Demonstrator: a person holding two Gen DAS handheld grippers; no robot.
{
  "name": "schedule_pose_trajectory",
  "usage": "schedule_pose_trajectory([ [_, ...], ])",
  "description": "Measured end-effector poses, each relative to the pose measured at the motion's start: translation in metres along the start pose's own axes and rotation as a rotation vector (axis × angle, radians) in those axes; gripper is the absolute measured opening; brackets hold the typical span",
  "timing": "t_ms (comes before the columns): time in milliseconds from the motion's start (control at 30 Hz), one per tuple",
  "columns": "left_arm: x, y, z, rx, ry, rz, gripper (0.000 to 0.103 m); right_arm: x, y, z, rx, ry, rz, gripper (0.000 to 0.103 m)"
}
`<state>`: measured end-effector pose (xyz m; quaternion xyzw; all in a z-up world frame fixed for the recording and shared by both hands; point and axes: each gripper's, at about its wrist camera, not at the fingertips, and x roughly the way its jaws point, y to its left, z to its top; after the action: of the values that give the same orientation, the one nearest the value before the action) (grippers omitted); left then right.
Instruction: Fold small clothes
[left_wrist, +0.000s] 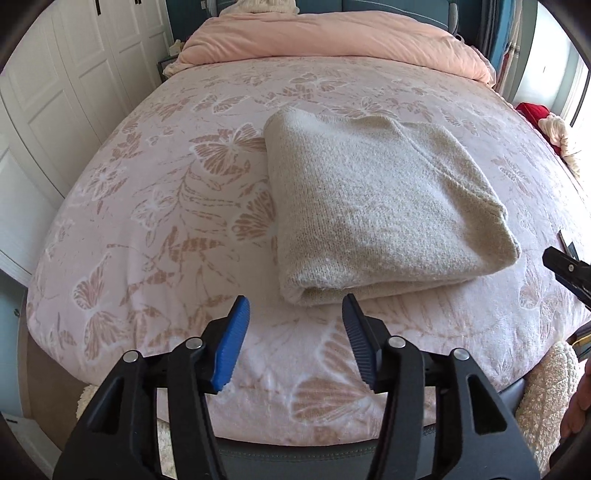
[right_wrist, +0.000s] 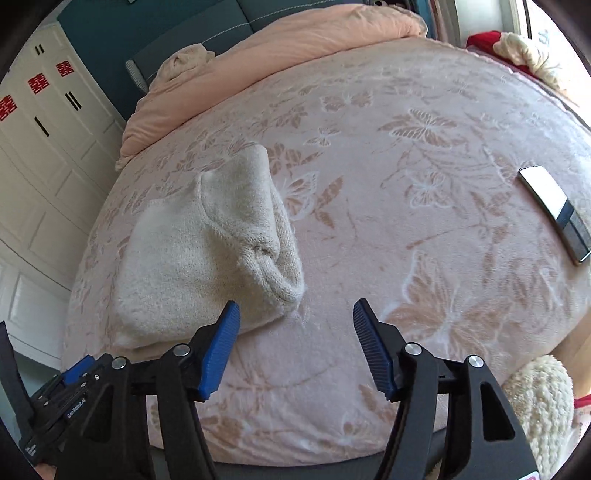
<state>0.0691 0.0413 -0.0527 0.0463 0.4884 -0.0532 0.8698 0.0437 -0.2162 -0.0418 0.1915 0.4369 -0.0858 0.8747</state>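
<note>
Cream knitted sweater (left_wrist: 373, 210), fuzzy and thick, folded into a compact stack of layers. Lies flat on the pink butterfly-patterned bed cover (left_wrist: 155, 206), near the foot of the bed. Rounded fold edge nearest the cameras; one corner bulges with a ribbed hem (right_wrist: 273, 273) curling out.

Bright daylight from the right; soft shadows, sharp focus, strong fisheye bending, dark vignetted corners.

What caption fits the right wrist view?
Open right tongs hang empty above a folded cream sweater on the butterfly bedspread.
</note>
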Motion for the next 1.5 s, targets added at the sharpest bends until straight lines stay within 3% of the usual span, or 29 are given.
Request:
schedule_pose_trajectory([
  [100, -0.018, -0.007, -0.004, -0.003, -0.049, 0.013, 0.064, -0.021, 0.011, -0.016, -0.051, -0.048, -0.042, 0.075],
  [300, -0.046, -0.018, -0.017, -0.020, -0.126, 0.049, 0.079, -0.042, 0.022, -0.046, -0.094, -0.066, -0.014, 0.075],
  [600, -0.073, -0.033, -0.043, -0.030, -0.169, 0.053, 0.081, -0.070, 0.043, -0.072, -0.152, -0.113, -0.010, 0.077],
  [800, -0.093, -0.037, -0.053, -0.032, -0.235, 0.095, 0.085, -0.082, 0.046, -0.080, -0.164, -0.134, -0.003, 0.078],
  [1000, -0.108, -0.031, -0.056, -0.074, -0.272, 0.111, 0.084, -0.097, 0.054, -0.083, -0.188, -0.178, -0.012, 0.078],
  [1500, -0.123, -0.031, -0.058, -0.069, -0.328, 0.151, 0.084, -0.108, 0.064, -0.085, -0.213, -0.223, -0.048, 0.078],
])
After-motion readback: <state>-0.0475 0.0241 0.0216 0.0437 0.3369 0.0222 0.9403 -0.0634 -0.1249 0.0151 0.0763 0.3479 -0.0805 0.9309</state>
